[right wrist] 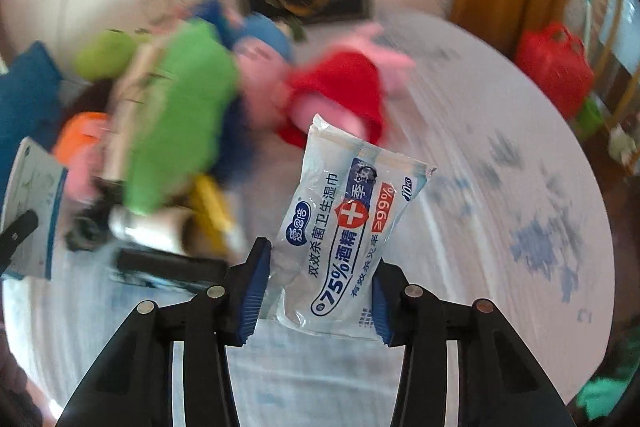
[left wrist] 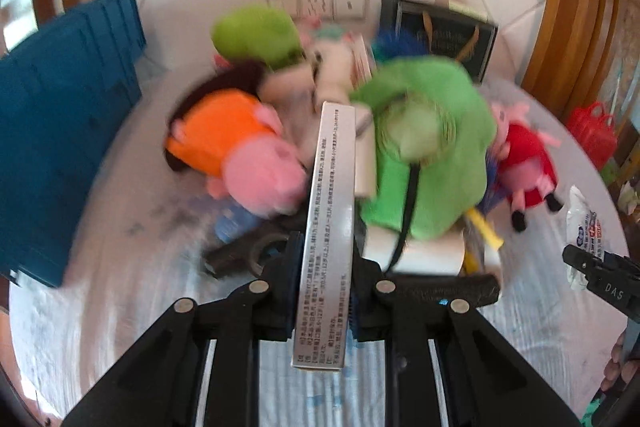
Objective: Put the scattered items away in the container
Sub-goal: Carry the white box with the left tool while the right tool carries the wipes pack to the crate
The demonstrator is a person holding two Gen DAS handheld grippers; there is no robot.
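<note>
My left gripper point(left wrist: 326, 255) is shut on a slim silver box point(left wrist: 330, 187), held edge-on above a pile of plush toys. In the pile are an orange-and-pink pig point(left wrist: 236, 151), a big green plush point(left wrist: 436, 147) and a red-dressed pig point(left wrist: 526, 167). The blue crate point(left wrist: 60, 115) stands to the left of the pile. My right gripper point(right wrist: 320, 267) is shut on a white-and-blue wet-wipes packet point(right wrist: 352, 203), lifted off the cloth. The same packet point(left wrist: 582, 223) shows at the right edge of the left wrist view. The box point(right wrist: 34, 203) shows at the far left of the right wrist view.
The round table has a white cloth point(right wrist: 500, 131) with blue marks. A white roll point(left wrist: 424, 253), a yellow item point(left wrist: 486, 227) and black objects point(left wrist: 236, 255) lie by the pile. A dark box point(left wrist: 444, 31) stands at the back, a red basket point(right wrist: 554, 67) beyond the table's right edge.
</note>
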